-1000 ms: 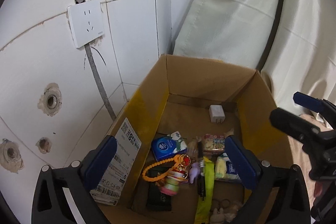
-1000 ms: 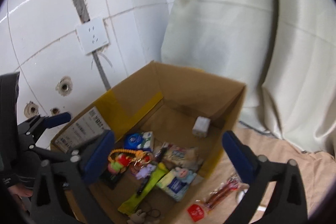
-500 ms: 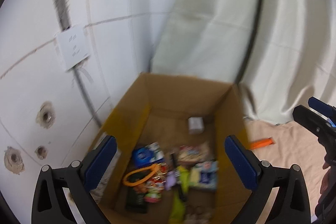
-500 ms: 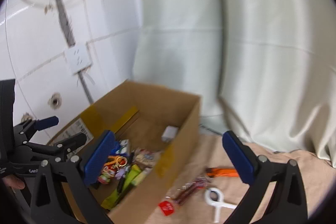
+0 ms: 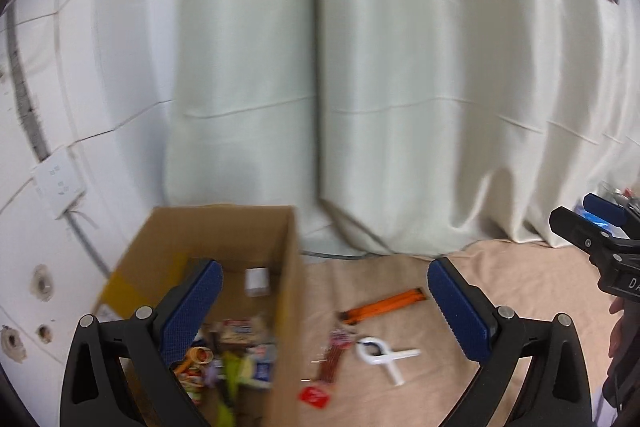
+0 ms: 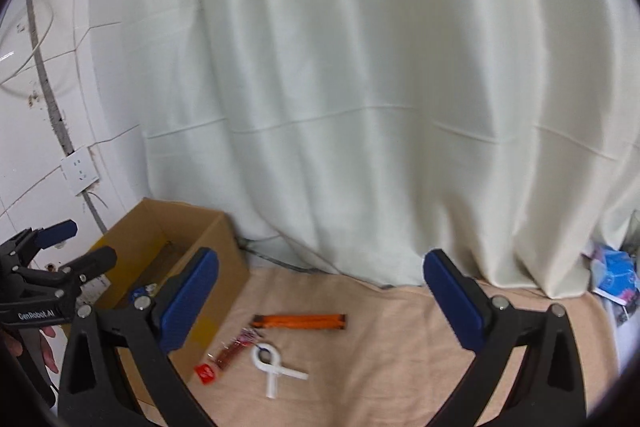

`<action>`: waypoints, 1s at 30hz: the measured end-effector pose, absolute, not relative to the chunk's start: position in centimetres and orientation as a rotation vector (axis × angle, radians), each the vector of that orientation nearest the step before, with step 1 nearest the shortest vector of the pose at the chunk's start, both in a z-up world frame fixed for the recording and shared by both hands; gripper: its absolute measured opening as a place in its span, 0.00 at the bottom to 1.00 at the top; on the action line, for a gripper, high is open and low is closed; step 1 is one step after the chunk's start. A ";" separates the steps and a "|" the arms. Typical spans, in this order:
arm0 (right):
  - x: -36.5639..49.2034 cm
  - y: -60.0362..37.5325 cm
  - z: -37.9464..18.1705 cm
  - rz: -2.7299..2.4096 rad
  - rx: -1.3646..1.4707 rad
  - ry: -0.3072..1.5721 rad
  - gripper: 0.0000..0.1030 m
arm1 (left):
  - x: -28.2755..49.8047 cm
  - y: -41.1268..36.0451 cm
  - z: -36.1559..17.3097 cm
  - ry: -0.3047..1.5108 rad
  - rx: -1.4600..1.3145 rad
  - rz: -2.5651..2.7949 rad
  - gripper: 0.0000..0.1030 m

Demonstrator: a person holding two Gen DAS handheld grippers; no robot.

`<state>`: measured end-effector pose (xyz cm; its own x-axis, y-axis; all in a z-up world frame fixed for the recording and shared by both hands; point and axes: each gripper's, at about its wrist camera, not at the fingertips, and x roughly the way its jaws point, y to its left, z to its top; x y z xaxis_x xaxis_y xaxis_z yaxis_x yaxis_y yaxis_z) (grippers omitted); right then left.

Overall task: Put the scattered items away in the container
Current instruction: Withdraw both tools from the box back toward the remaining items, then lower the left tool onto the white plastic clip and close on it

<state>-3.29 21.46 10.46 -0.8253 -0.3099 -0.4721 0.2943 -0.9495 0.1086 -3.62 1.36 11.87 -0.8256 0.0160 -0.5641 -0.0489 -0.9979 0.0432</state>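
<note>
An open cardboard box (image 5: pixel 286 291) (image 6: pixel 218 259) stands on beige cloth by the tiled wall and holds several small items. To its right on the cloth lie an orange flat tool (image 5: pixel 382 307) (image 6: pixel 300 321), a white plastic clip (image 5: pixel 384 357) (image 6: pixel 272 367), a dark red packet (image 5: pixel 332 355) (image 6: pixel 232 347) and a small red square packet (image 5: pixel 314 395) (image 6: pixel 206 373). My left gripper (image 5: pixel 324 315) is open and empty, held above the box's right wall. My right gripper (image 6: pixel 320 301) is open and empty above the loose items.
A pale curtain (image 6: pixel 360 87) hangs behind the cloth. The tiled wall with a socket (image 5: pixel 58 183) is on the left. Blue packaging (image 6: pixel 614 273) lies at the far right. The right gripper shows at the left wrist view's right edge (image 5: pixel 588 227).
Both grippers have swung right, away from above the box. The loose items on the cloth have come into view. Both stay open.
</note>
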 end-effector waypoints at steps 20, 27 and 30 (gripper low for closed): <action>-3.8 27.5 -2.8 -2.679 0.964 0.041 1.00 | -5.1 8.9 -5.5 0.049 -1.200 2.791 1.00; -4.4 27.5 -6.6 -2.652 1.070 0.058 1.00 | -5.4 8.7 -10.0 0.057 -1.291 2.773 1.00; -4.5 27.7 -6.6 -2.647 1.055 0.020 1.00 | -5.7 8.4 -10.9 0.022 -1.322 2.781 1.00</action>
<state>-4.49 27.66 -6.63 -0.6895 -0.2620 -0.6752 0.2722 -0.9577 0.0937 -5.73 8.42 -10.95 -0.6297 0.0498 -0.7752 -0.0618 -0.9980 -0.0139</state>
